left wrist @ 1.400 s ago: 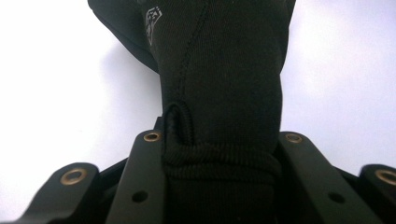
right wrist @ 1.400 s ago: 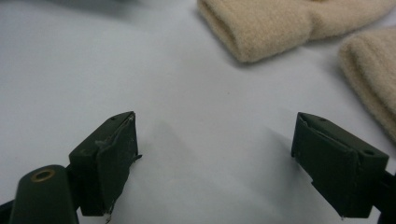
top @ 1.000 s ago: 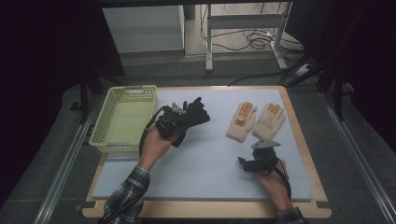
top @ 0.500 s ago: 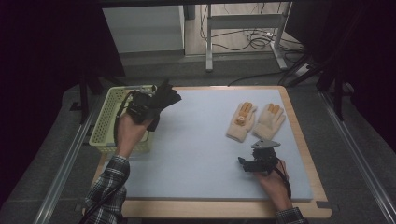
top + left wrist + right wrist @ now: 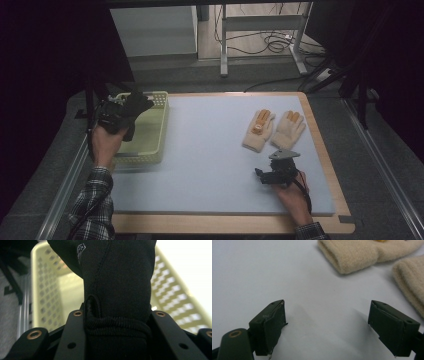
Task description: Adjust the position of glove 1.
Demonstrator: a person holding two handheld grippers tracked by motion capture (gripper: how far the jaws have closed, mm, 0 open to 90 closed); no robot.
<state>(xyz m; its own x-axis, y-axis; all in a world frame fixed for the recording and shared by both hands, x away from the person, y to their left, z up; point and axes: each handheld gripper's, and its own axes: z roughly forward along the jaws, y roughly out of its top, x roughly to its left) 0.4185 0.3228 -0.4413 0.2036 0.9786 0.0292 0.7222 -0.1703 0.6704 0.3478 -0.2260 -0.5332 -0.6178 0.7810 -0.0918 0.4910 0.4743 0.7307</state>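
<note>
A black glove (image 5: 136, 103) (image 5: 117, 285) hangs over the pale yellow basket (image 5: 150, 140) at the table's left, with my left gripper (image 5: 120, 116) shut on its cuff. In the left gripper view the glove's ribbed cuff sits pinched between the jaws, and the basket (image 5: 45, 292) lies behind it. Two beige gloves with orange fingertips (image 5: 260, 130) (image 5: 289, 129) lie side by side at the right of the blue mat. My right gripper (image 5: 261, 176) (image 5: 327, 327) rests open on the mat just in front of them, nothing between its fingers. The beige cuffs (image 5: 352, 257) lie beyond its jaws.
The blue mat (image 5: 210, 150) covers the table inside a wooden rim (image 5: 320, 135). Dark floor, a white cabinet (image 5: 155, 30) and cables (image 5: 270, 45) lie beyond the far edge.
My left gripper has carried the black glove leftward from the middle of the mat to above the basket. The right gripper has stayed put.
</note>
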